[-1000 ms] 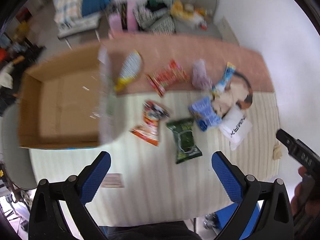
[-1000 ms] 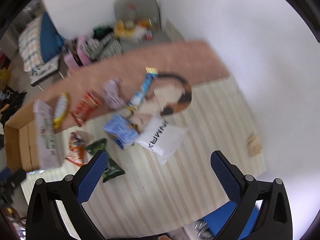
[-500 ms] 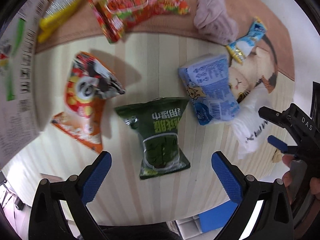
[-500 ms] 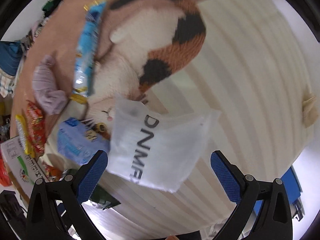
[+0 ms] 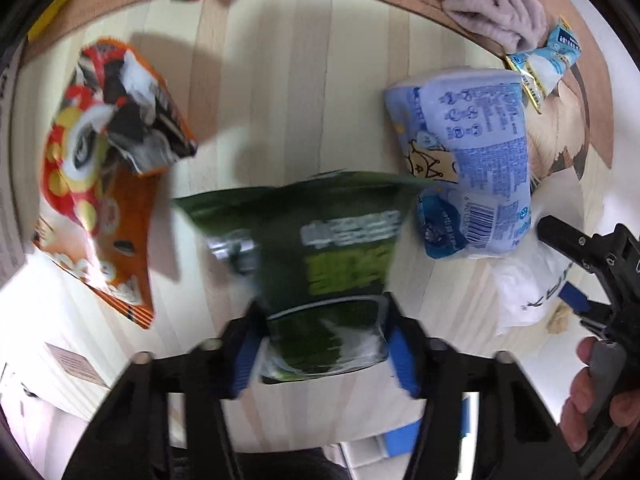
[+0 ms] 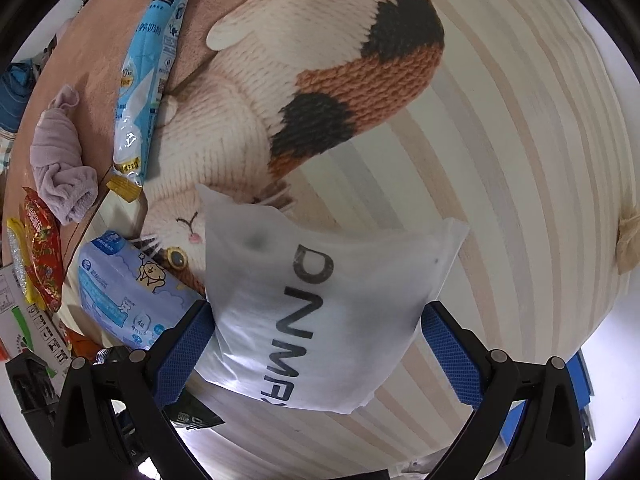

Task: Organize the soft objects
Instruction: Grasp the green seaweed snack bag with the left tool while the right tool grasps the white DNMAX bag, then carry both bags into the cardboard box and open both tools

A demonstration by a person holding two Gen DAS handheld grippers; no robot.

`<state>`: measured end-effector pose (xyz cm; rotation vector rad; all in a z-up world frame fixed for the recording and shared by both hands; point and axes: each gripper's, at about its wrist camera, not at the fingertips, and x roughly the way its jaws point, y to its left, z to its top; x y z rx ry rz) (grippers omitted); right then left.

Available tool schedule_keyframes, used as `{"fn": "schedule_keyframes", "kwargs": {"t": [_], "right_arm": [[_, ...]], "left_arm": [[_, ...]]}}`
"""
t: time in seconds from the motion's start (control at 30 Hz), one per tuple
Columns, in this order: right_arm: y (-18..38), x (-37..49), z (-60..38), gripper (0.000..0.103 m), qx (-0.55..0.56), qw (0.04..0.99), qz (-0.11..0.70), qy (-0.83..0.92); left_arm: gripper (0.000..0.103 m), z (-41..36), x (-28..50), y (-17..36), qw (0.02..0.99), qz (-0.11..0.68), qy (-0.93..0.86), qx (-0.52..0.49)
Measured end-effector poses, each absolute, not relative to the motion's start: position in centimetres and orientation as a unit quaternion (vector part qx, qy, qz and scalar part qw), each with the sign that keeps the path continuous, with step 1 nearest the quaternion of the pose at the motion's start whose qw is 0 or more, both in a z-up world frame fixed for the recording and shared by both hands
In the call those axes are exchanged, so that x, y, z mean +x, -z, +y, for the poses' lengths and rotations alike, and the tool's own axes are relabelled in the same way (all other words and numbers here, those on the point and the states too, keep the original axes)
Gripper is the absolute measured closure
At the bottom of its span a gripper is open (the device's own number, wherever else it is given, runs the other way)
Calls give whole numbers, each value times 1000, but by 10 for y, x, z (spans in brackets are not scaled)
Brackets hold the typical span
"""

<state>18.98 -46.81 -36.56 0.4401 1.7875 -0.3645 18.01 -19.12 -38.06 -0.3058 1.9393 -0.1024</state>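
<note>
Fingers of your left gripper (image 5: 322,346) pinch the green snack bag's (image 5: 320,256) lower end; your right gripper (image 6: 318,344) straddles the white pouch (image 6: 316,312) right of it, spread. Close squarely before lifting.

So the snack bag (image 5: 320,264) sits right between the left fingers (image 5: 244,356), tissue pack (image 5: 472,160) off to their right, chip bag (image 5: 104,168) to their left. The DNMAX pouch (image 6: 320,312) lies between the right fingers (image 6: 180,344), cat mat (image 6: 304,92) beyond it.
</note>
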Motion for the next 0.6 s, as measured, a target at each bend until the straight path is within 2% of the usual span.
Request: {"fn": "schedule_keyframes", "kwargs": {"t": [0.07,0.2,0.4,0.6], "right_arm": [[364,188,-467,7,182,602,763,151],[343,179,-462,26,156,623,754,138],[315,153,-444,36,119,647,743,123],[275,133,-412,39,88,676,725,95]], "left_arm": [[67,-196,178,375,562,817,49,-116],[70,-206,172,354,597,796,53,-79],[70,-208,158,314,632,769,74,-64],[70,-180,150,260,663,741,85,-73]]}}
